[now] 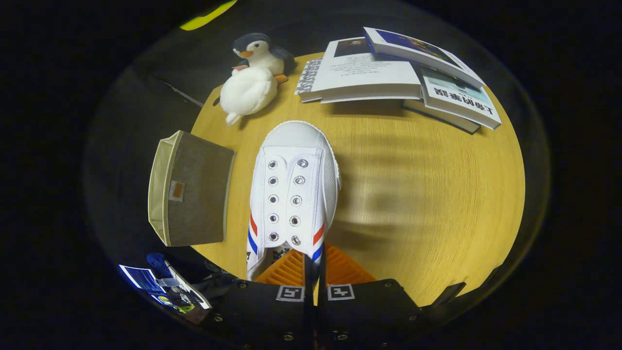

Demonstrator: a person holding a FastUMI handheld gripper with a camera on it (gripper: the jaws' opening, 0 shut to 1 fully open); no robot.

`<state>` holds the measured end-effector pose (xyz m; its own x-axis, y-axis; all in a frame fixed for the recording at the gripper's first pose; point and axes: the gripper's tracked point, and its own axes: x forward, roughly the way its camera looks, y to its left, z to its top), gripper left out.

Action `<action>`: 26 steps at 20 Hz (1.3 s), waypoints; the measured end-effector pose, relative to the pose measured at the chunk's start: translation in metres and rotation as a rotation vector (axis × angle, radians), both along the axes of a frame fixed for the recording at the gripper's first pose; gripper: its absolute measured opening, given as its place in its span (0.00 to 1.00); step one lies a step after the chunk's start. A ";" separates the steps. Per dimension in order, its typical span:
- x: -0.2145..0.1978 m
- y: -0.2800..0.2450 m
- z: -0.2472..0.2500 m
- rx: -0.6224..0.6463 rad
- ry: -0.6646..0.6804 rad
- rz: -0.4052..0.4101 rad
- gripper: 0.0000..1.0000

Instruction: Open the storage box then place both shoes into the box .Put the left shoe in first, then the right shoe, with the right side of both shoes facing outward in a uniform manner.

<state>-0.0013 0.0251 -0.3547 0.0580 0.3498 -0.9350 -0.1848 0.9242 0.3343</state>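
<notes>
A white canvas shoe with red and blue side stripes hangs above the round wooden table, toe pointing away from me. My gripper is shut on the shoe's right collar edge, both fingers pressed together on the fabric. Left of the shoe stands the storage box, a grey-brown fabric box with a beige rim and a small tag on its lid, which looks closed. The shoe's heel is hidden behind my fingers.
Two plush toys lie at the table's far edge: a white one and a penguin behind it. A stack of books and magazines covers the far right. Bare wood lies right of the shoe.
</notes>
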 end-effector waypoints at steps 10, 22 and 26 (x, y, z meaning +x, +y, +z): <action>0.004 0.093 0.052 0.044 -0.046 0.162 0.03; 0.000 0.213 0.111 0.126 -0.117 0.337 0.03; 0.006 0.251 0.116 0.136 -0.131 0.374 0.03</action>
